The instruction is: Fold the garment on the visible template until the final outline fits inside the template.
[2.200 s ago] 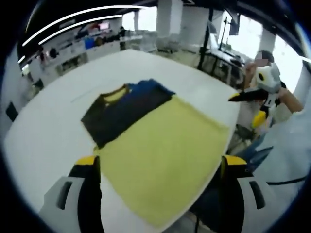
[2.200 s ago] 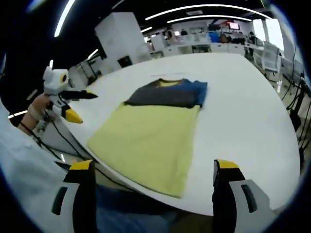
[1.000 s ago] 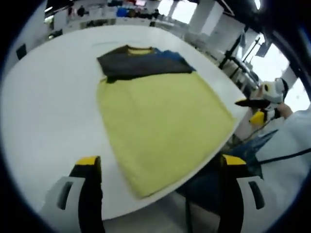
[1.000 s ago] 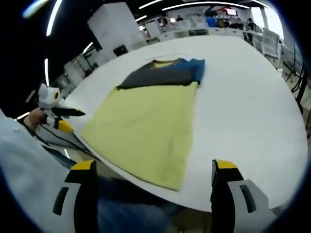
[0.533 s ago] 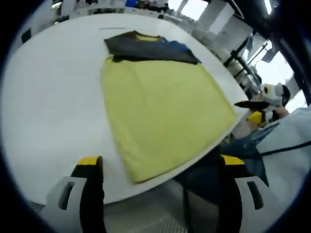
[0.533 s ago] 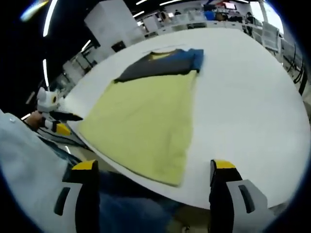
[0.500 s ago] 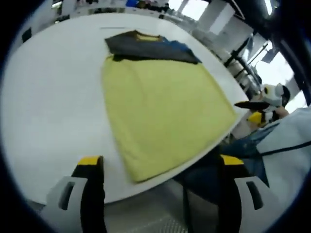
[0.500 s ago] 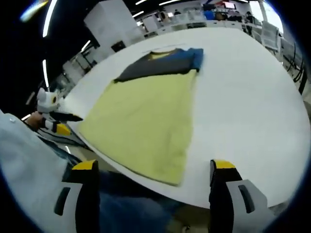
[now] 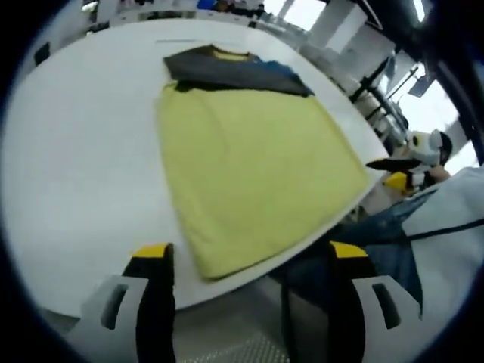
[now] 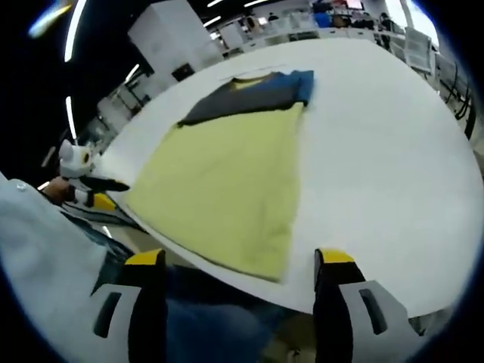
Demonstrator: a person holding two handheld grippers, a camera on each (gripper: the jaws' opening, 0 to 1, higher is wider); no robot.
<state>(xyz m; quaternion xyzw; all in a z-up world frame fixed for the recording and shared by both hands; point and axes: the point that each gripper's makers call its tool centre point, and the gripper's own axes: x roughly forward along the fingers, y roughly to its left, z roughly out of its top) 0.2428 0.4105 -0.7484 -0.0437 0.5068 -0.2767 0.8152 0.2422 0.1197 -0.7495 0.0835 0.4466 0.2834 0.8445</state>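
Item one: white table (image 9: 68, 159), on which we find a yellow template (image 9: 253, 162) spread flat across the centre of the left gripper view, its near corner at the table edge. Item two: dark garment (image 9: 227, 69), folded, with blue and yellow patches, lying at the template's far end in the upper centre of the frame, touching it.

Item three: left gripper (image 9: 246, 302), lower frame, jaws parted, nothing between them. Item four: right gripper (image 10: 238, 306), lower frame of its own view, jaws likewise apart and empty.

We see a person's pale sleeve (image 10: 38, 257) at lower left of the right gripper view.
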